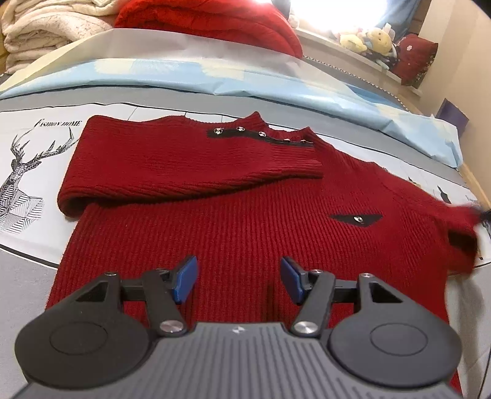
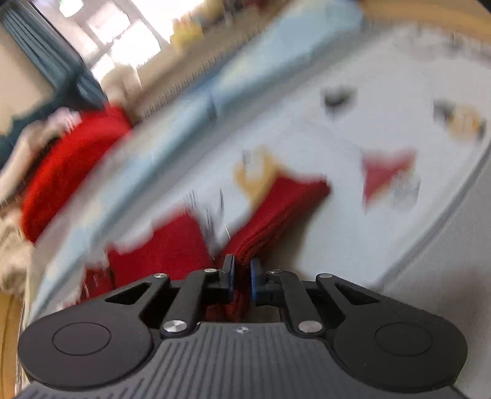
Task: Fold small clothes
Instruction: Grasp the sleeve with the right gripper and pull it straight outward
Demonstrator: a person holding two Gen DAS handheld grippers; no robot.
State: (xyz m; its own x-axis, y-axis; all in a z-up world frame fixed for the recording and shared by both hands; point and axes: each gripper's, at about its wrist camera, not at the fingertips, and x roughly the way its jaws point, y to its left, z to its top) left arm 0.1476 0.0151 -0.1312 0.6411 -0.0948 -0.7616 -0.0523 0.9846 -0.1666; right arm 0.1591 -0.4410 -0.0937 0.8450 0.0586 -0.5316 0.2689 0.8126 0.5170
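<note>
Left wrist view: left gripper (image 1: pixel 238 277) hangs over the near part of the red sweater (image 1: pixel 245 227), blue pads (image 1: pixel 185 279) spread wide apart, nothing between them, no cloth pinched. Sweater lies flat on a printed bed sheet (image 1: pixel 27 233), front side up, collar on the far side and hem nearest the camera, so its long axis runs near to far, skewed a bit to the right at the far end. Left sleeve (image 1: pixel 184 162) is already folded across the chest, lying crosswise left to right, cuff ending near the middle of the garment just below the button strip (image 1: pixel 260 135) at the shoulder. Small black diamond patch (image 1: pixel 357 218) with a stud sits on the right chest. The sweater's right edge is lifted and smeared at the frame's right margin. Right wrist view: heavily blurred. Right gripper (image 2: pixel 241 277) has its pads clamped onto a fold of red knit, cloth bunched between them and running on behind them towards the gripper body; the right sleeve (image 2: pixel 285 202) stretches away from the pads towards the far right, raised off the sheet. Outward: deer print (image 1: pixel 21 178) on the sheet at left, light blue bedding (image 1: pixel 214 79) beyond the collar, red blanket (image 1: pixel 208 21) and cream blankets (image 1: pixel 46 27) stacked far left, soft toys (image 1: pixel 371 38) on a ledge far right.
</note>
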